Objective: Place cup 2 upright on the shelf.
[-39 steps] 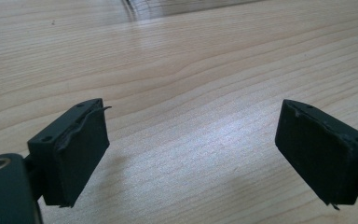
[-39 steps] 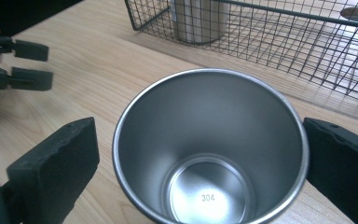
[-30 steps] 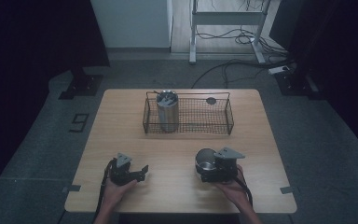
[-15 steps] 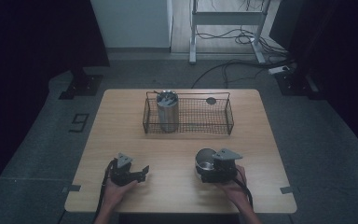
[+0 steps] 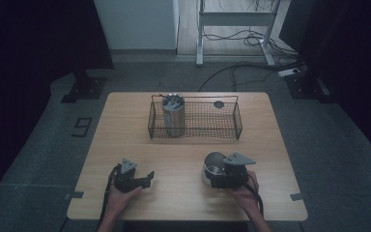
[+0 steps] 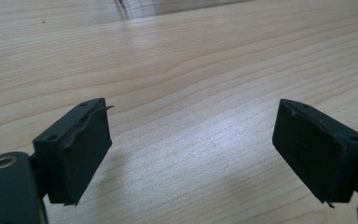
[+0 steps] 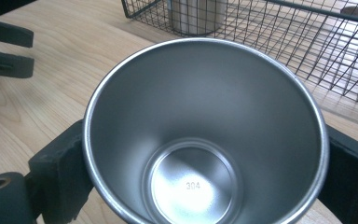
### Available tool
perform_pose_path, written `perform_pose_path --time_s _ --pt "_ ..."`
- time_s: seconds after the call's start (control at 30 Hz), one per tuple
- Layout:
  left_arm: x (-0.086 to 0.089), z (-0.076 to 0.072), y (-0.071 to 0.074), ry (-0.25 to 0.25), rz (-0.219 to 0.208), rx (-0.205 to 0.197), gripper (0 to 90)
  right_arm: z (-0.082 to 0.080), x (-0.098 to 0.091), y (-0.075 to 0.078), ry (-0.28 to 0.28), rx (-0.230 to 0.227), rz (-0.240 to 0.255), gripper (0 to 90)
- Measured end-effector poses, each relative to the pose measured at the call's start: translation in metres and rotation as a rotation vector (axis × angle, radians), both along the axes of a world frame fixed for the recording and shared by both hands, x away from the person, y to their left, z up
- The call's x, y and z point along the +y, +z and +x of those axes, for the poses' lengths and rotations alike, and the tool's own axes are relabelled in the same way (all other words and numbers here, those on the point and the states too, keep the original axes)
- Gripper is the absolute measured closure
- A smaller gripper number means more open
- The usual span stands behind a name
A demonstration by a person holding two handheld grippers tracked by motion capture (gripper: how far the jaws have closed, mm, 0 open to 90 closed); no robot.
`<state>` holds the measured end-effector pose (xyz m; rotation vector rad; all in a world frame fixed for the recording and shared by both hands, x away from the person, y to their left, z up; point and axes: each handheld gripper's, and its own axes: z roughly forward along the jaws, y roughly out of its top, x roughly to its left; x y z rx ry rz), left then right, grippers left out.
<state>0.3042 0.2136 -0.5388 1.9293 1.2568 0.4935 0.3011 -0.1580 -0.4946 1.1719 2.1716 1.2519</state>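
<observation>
A steel cup (image 7: 205, 135) stands open end up on the wooden table (image 5: 183, 159), near the front right. My right gripper (image 7: 207, 140) is shut on it, with a black pad pressing on each side of its wall. Those jaws have just been closing around the cup (image 5: 212, 162). The right gripper (image 5: 217, 170) is held by a hand from the near edge. At the front left my left gripper (image 5: 149, 177) lies low over the table. Its jaws (image 6: 193, 109) have just narrowed a little, still open over bare wood.
A black wire basket (image 5: 195, 133) stands at the back middle of the table. A second steel cup (image 5: 173, 116) stands upright in its left end and a dark round disc (image 5: 219, 104) lies at its back right. The left gripper (image 7: 9, 49) sits off to the left.
</observation>
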Motion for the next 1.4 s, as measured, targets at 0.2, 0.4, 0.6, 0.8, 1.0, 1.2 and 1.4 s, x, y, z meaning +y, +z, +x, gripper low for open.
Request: perform_pose_path --time_s 0.2,0.4,0.6,0.8,1.0,1.2,1.4 --pt "-0.001 0.000 -0.001 -0.006 0.010 0.006 11.4 -0.004 -0.005 0.011 0.002 -0.014 0.012 6.7" --pt "0.000 0.000 -0.001 -0.003 0.006 0.010 11.4 -0.007 -0.013 0.022 -0.010 -0.034 0.039 6.7" --pt "0.001 0.000 -0.001 -0.003 0.002 0.012 11.4 -0.007 -0.021 0.036 -0.021 -0.056 0.062 6.8" --pt "0.001 0.000 -0.001 -0.009 -0.007 0.014 11.4 -0.005 -0.021 0.044 -0.016 -0.062 0.060 6.8" --pt "0.000 0.000 -0.001 -0.014 -0.007 0.014 11.4 -0.002 -0.021 0.050 -0.016 -0.068 0.058 6.8" --pt "0.000 -0.001 -0.001 -0.016 -0.009 0.015 11.4 0.000 -0.023 0.061 -0.017 -0.080 0.060 6.8" --pt "0.000 -0.001 -0.001 -0.017 -0.012 0.016 11.4 0.004 -0.026 0.073 -0.023 -0.087 0.065 6.8"
